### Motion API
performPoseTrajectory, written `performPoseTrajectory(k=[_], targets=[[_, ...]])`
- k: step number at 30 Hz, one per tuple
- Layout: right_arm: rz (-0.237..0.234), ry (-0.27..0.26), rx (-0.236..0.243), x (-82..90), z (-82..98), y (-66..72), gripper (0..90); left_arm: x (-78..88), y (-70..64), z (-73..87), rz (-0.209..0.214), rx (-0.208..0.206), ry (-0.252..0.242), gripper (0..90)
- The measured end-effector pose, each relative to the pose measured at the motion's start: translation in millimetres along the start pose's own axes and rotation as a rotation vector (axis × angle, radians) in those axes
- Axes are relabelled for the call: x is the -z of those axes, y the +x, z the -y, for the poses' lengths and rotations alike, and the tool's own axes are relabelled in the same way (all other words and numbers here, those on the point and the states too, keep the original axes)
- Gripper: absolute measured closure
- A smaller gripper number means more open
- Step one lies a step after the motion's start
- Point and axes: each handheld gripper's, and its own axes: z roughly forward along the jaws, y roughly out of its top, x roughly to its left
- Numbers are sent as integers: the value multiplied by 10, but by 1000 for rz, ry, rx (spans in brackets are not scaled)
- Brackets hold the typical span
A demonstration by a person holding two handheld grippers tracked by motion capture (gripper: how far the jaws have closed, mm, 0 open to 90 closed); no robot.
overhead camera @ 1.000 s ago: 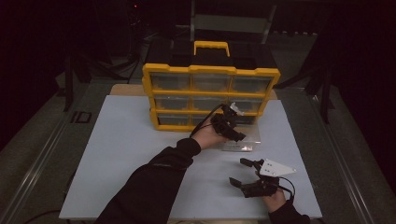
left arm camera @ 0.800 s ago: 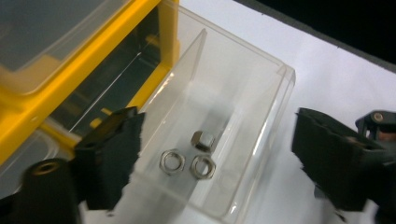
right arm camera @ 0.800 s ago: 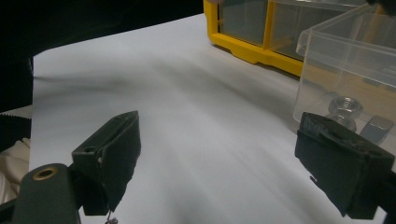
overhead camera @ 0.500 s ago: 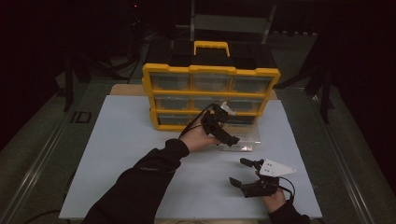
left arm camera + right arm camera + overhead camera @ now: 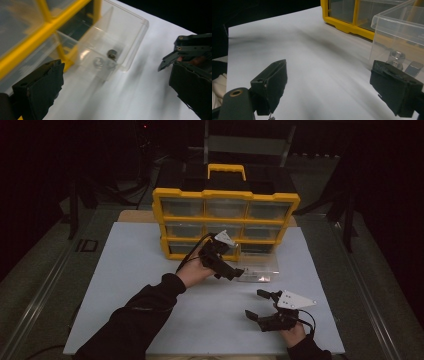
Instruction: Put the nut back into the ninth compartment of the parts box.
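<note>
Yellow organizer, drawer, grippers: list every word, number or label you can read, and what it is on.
None can be read.
Yellow organizer: no label visible.
Clear drawer with nuts: no markings.
Left gripper, right gripper: no legible print.

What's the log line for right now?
left gripper: open, at drawer | right gripper: open, empty, over mat | drawer: pulled out, holds nuts | cabinet: behind

Looks like a lab or workshop test bench, dark all round. White sheet (image 5: 150,285) over a table, a yellow parts organiser (image 5: 225,222) with clear small drawers, one clear drawer (image 5: 112,47) out holding metal nuts (image 5: 396,55). Metal frame posts and stands behind.
</note>
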Motion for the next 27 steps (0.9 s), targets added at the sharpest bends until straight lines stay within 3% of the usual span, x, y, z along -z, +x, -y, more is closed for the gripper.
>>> performPoseTrajectory(k=[13,27], targets=[[1,1,7,-7,-8,11,144,412,109,521,-21,-23,-48,0],[4,0,9,-10,-8,4,144,751,105,985,-46,2,-104,0]])
